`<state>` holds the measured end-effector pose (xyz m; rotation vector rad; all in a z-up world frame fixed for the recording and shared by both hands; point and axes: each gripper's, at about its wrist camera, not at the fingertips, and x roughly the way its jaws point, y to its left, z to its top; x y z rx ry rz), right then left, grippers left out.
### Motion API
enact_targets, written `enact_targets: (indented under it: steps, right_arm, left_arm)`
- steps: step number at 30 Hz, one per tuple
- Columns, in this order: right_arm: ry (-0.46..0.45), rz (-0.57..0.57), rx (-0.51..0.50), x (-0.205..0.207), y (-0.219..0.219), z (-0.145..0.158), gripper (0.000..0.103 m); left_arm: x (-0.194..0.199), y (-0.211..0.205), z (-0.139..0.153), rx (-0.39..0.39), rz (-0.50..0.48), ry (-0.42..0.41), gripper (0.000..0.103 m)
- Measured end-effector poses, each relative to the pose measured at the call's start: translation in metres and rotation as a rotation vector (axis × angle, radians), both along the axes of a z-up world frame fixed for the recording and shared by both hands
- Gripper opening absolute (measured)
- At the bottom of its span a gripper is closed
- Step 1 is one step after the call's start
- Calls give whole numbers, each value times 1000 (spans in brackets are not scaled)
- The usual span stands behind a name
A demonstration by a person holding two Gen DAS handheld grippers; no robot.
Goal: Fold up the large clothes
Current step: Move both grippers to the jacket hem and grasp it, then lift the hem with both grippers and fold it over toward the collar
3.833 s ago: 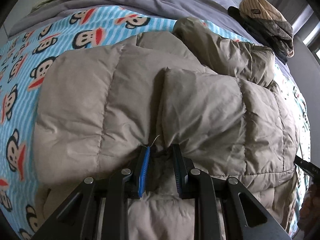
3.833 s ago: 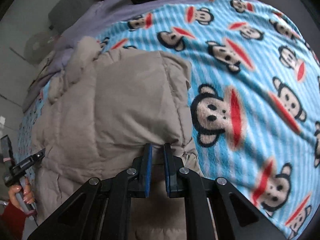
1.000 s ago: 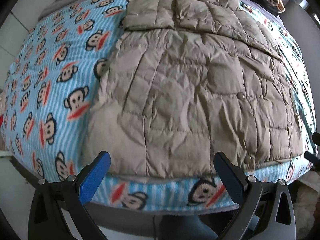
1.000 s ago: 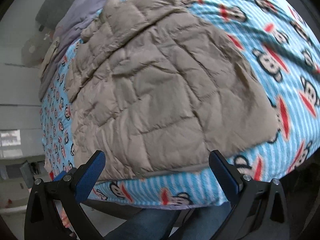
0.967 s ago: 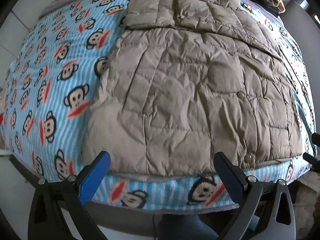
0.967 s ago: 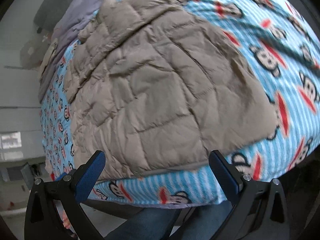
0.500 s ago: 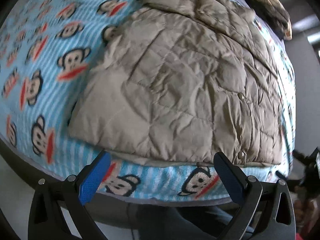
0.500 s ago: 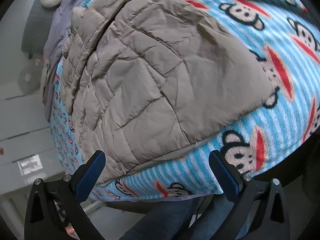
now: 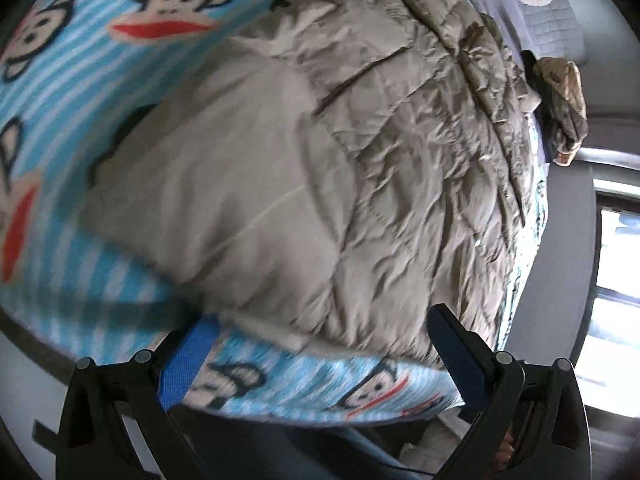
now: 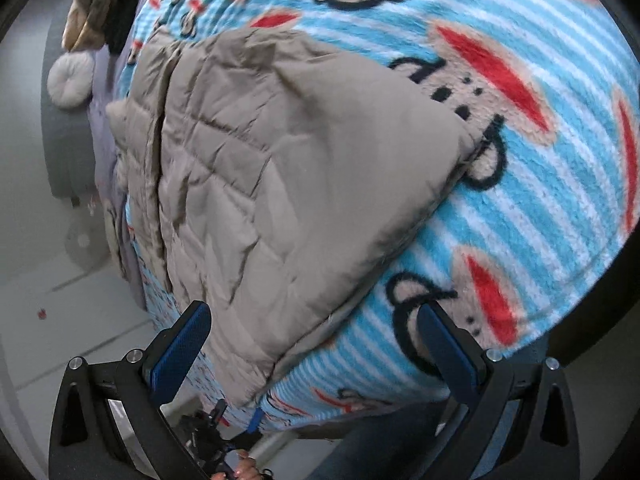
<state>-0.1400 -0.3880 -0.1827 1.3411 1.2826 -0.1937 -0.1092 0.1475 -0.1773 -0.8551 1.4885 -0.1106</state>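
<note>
- Two tools, the left tool and the right tool, hang released, each near a bottom corner of the jacket, gripping nothing.
- The jacket lies spread flat on the bed, over the monkey blanket, its hem at the near edge.
- Risk: pinching blanket along with the hem would drag the bedding into the fold.
- Risk: slick, puffy fabric may slip from a shallow bite.

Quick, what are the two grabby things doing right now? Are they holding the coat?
Left hand-held gripper: open, holding nothing, near the coat's hem.
Right hand-held gripper: open, holding nothing, at the coat's corner.
</note>
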Motion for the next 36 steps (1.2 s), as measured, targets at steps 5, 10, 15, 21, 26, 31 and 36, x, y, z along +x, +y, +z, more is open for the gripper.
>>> enact_targets:
  steps: [5, 10, 15, 21, 26, 31, 36]
  right_arm:
    - [-38, -60, 35, 8, 1, -12, 101]
    - [-38, -128, 62, 13, 1, -19, 81]
    - [3, -150, 32, 13, 7, -20, 18]
    - [-58, -121, -37, 13, 16, 3, 11]
    - [-115, -47, -69, 33, 17, 32, 9]
    - [-237, 64, -104, 87, 7, 75, 9]
    - [-345, 180, -137, 163, -4, 118, 9]
  left_arm:
    - [19, -12, -2, 0, -65, -27, 103]
    - [27, -20, -2, 1, -142, -43, 97]
    - [33, -17, -6, 32, -209, -34, 20]
    - [44, -3, 21, -12, -223, -122, 13]
    - [73, -4, 67, -3, -199, -242, 13]
    - [115, -7, 109, 68, -124, -338, 13]
    - [168, -26, 142, 146, -82, -428, 13]
